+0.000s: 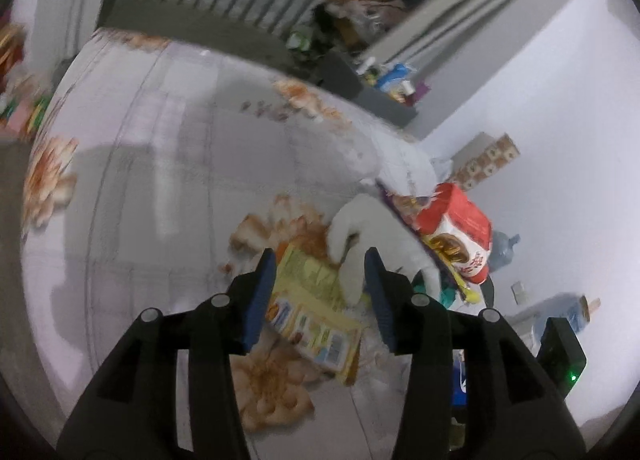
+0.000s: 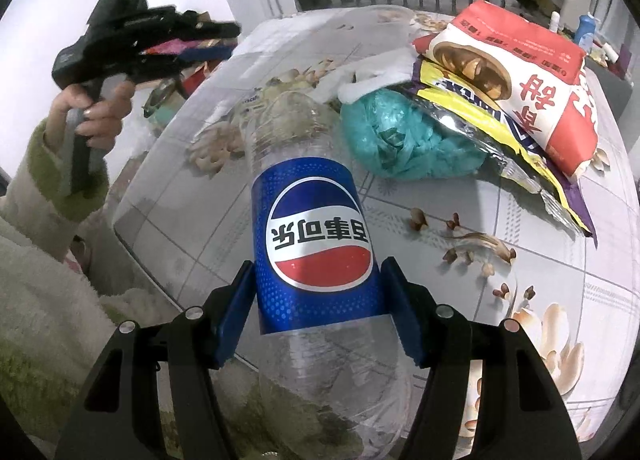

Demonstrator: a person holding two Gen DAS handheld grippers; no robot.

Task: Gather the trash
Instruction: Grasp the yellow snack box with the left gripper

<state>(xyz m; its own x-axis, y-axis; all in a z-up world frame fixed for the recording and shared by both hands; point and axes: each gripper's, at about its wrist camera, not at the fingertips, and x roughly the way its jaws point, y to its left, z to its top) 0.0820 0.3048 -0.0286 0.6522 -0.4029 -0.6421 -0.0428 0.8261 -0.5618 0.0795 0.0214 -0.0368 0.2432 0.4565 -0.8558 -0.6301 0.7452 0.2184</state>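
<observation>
Right wrist view: right gripper (image 2: 318, 310) fingers clamp an empty bottle (image 2: 316, 244) at its label.
Light, slick, easily crushed; the label band is the firmest hold. Its long axis runs straight away from the camera, over the desk (image 2: 560, 244) edge. Beyond lie a teal bag (image 2: 408, 143) and snack bags (image 2: 528, 99). Left gripper (image 1: 320, 296) fingers hang released above a flat yellow packet (image 1: 316, 312), soft, best pinched at an edge.

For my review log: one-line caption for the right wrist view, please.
Right gripper jaws clamp an empty clear cola bottle above the floral table, snack bags piled beyond.
</observation>
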